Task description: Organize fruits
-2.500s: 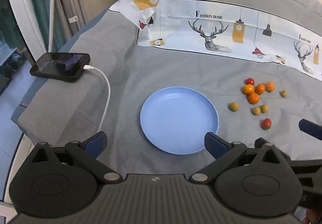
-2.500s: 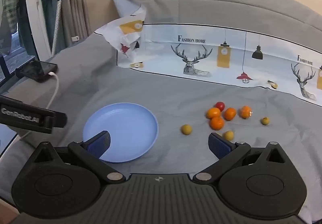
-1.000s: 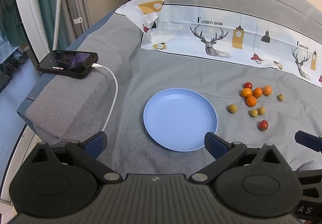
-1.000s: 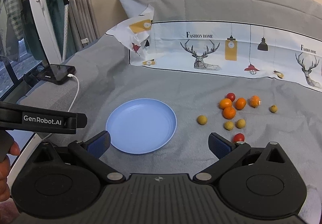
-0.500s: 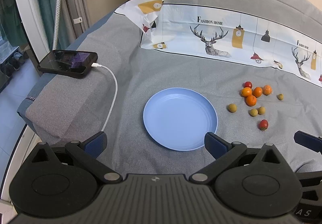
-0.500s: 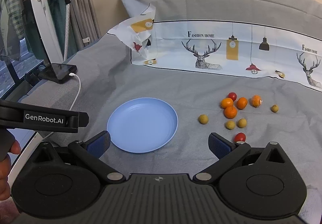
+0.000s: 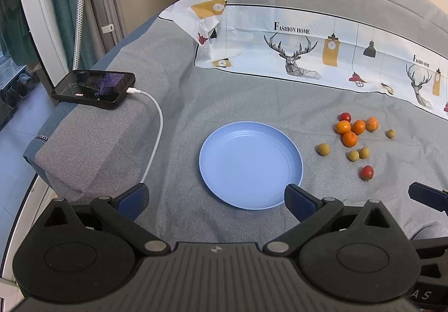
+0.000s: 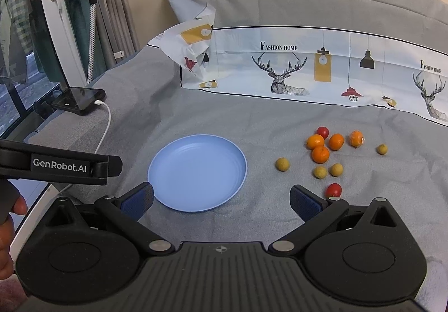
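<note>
A phone is lying far to the left on the grey bed, with a white cable plugged into it. The left tool is hanging over the near edge of the bed with its two fingers wide apart, holding nothing. Just ahead of it, the blue plate is sitting with nothing in it. The right tool is also hanging with its fingers wide apart, holding nothing. The little fruits are all lying on the bed to the right of the plate. The closest is a red fruit, just past the right tool's right finger, so the right tool looks nearer for grabbing it.
</note>
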The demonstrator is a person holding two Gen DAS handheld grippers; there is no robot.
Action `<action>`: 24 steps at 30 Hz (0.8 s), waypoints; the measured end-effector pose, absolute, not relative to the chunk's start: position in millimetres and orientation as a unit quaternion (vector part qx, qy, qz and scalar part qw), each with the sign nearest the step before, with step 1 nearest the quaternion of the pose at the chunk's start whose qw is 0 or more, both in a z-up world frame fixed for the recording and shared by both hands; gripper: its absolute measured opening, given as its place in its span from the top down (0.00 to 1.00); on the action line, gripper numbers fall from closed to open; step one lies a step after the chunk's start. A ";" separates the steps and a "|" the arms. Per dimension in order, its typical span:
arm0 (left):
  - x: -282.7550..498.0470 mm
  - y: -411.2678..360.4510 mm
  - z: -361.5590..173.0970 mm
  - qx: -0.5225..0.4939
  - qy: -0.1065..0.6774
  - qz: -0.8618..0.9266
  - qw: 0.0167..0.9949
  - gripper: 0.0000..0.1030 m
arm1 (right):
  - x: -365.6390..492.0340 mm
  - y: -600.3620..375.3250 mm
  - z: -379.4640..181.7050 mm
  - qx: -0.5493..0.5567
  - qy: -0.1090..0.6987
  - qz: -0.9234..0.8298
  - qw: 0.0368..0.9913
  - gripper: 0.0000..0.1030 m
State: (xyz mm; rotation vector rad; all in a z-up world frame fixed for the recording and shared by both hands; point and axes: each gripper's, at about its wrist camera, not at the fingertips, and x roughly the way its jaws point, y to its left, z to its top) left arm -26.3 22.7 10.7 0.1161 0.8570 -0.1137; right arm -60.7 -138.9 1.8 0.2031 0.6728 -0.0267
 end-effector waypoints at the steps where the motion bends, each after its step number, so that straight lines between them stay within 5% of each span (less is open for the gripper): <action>1: -26.0 22.8 10.6 0.057 0.415 -0.055 0.906 0.00 | -60.8 -139.0 1.4 0.100 0.330 -0.013 0.939 0.00; 24: -20.3 10.6 6.7 0.066 0.424 -0.060 0.901 0.00 | -53.8 -150.1 -6.0 0.111 0.332 -0.031 0.936 0.00</action>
